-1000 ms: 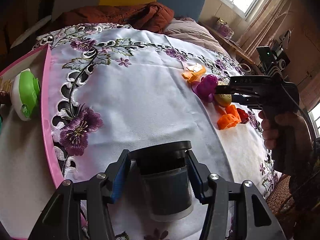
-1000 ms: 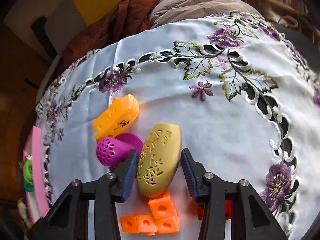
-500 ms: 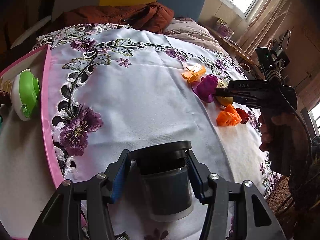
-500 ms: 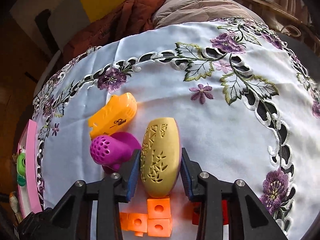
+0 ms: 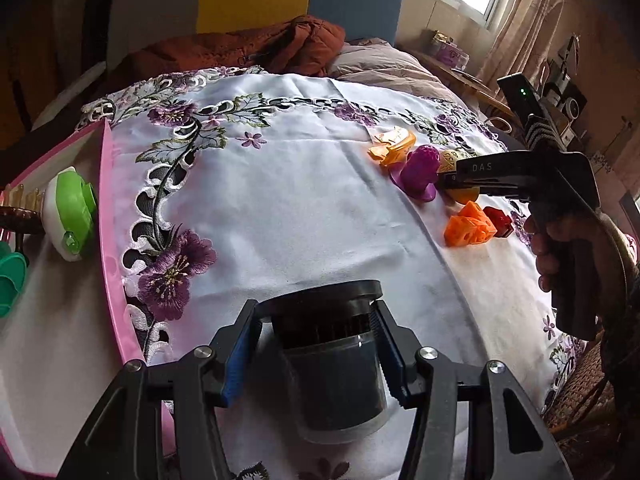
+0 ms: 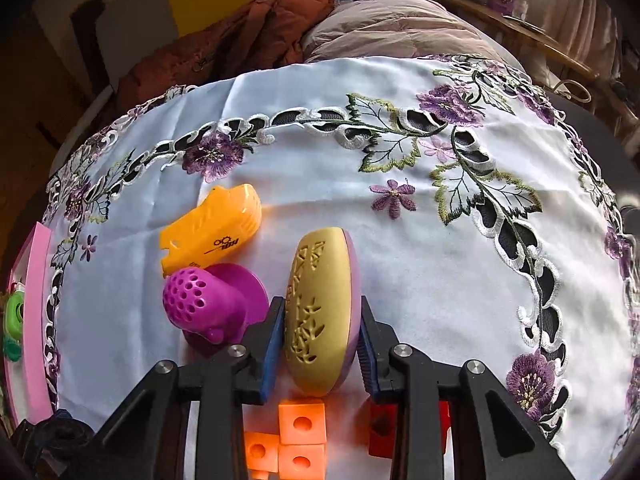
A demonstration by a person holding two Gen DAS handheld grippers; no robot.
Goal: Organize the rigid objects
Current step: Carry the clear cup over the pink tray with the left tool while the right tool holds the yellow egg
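Observation:
My left gripper (image 5: 314, 312) is shut on a dark cylindrical jar (image 5: 336, 384) with a black lid, held just above the white embroidered cloth (image 5: 300, 220). My right gripper (image 6: 320, 308) points down over a yellow oval case (image 6: 320, 312) with a purple back. Its jaws are closing, and both blue pads (image 6: 272, 344) touch the case's sides. Beside the case lie a magenta perforated piece (image 6: 208, 304) and an orange clip-shaped piece (image 6: 212, 236). In the left wrist view, the right gripper (image 5: 452, 176) reaches in from the right.
Orange cubes (image 6: 298, 436) and a red cube (image 6: 380, 428) lie under the right gripper. A pink-rimmed tray (image 5: 108, 220) at the left edge holds a green-and-white object (image 5: 72, 212) and a green piece (image 5: 10, 280). Brown and beige bedding (image 5: 280, 48) lies beyond the cloth.
The right gripper's jaws have narrowed from a loose straddle until the pads touch the yellow case. The left gripper still holds the jar in the same place.

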